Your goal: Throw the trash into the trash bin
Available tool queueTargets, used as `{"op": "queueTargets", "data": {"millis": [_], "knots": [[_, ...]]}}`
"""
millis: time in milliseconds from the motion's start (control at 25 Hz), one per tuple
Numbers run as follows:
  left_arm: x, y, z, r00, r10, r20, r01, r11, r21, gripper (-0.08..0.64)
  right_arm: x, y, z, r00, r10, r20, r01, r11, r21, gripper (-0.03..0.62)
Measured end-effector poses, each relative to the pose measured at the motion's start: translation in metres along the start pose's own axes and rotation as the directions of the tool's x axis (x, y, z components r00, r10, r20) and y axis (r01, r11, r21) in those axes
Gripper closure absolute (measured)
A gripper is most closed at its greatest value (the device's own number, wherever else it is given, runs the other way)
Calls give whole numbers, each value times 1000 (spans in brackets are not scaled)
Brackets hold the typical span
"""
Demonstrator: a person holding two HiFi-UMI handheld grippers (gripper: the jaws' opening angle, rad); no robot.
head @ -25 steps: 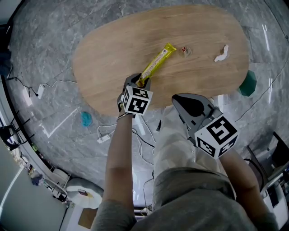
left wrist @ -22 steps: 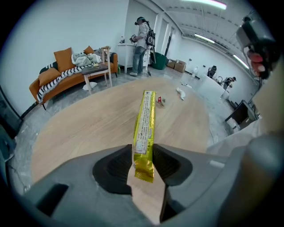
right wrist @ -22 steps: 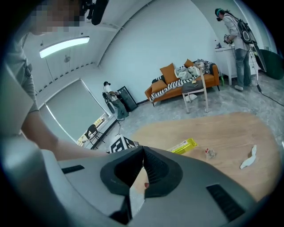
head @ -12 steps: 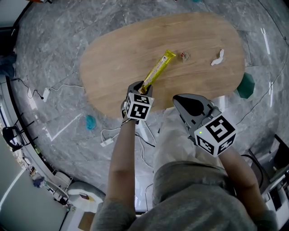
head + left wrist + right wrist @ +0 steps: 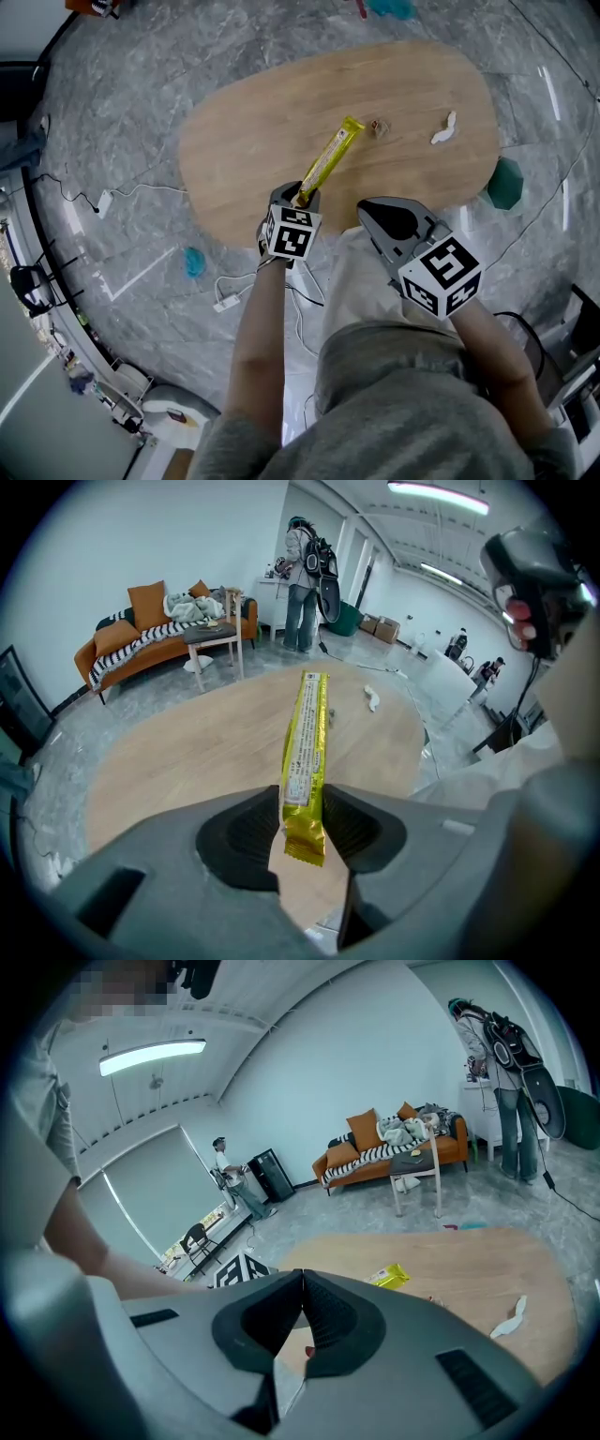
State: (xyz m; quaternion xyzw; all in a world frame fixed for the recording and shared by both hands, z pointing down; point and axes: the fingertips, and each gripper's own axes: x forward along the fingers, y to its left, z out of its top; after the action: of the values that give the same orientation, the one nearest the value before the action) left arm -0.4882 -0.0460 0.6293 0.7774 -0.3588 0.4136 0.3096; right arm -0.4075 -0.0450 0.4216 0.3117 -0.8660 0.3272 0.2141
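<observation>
A long yellow snack wrapper [image 5: 330,161] slants up over the oval wooden table [image 5: 244,141]. My left gripper [image 5: 305,193] is shut on its near end. In the left gripper view the pads pinch the wrapper [image 5: 305,747] from both sides at the left gripper's [image 5: 302,816] tips. A small crumpled wrapper [image 5: 379,127] and a white tissue [image 5: 442,129] lie further right on the table. My right gripper [image 5: 394,217] hangs off the table's near edge, shut with nothing in it; its right gripper [image 5: 301,1283] tips touch. The yellow wrapper [image 5: 389,1277] and tissue [image 5: 514,1316] show beyond it.
A teal bin-like object [image 5: 506,183] stands on the floor by the table's right end. Cables and a power strip [image 5: 225,298] lie on the floor near my legs, with a teal scrap [image 5: 194,262] beside them. A sofa [image 5: 155,630] and a standing person [image 5: 302,583] are beyond the table.
Both grippers have risen a little. The yellow wrapper stays pinched in the left gripper and has come up with it. The right gripper stays shut and empty.
</observation>
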Motion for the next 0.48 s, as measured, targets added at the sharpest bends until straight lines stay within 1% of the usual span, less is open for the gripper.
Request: {"op": "queueTargets", "data": {"millis": [480], "knots": [[-34, -19, 12, 1000, -1, 23, 1, 1000, -29, 411, -28, 9, 16, 1000, -10, 15, 11, 998, -58, 583]]}}
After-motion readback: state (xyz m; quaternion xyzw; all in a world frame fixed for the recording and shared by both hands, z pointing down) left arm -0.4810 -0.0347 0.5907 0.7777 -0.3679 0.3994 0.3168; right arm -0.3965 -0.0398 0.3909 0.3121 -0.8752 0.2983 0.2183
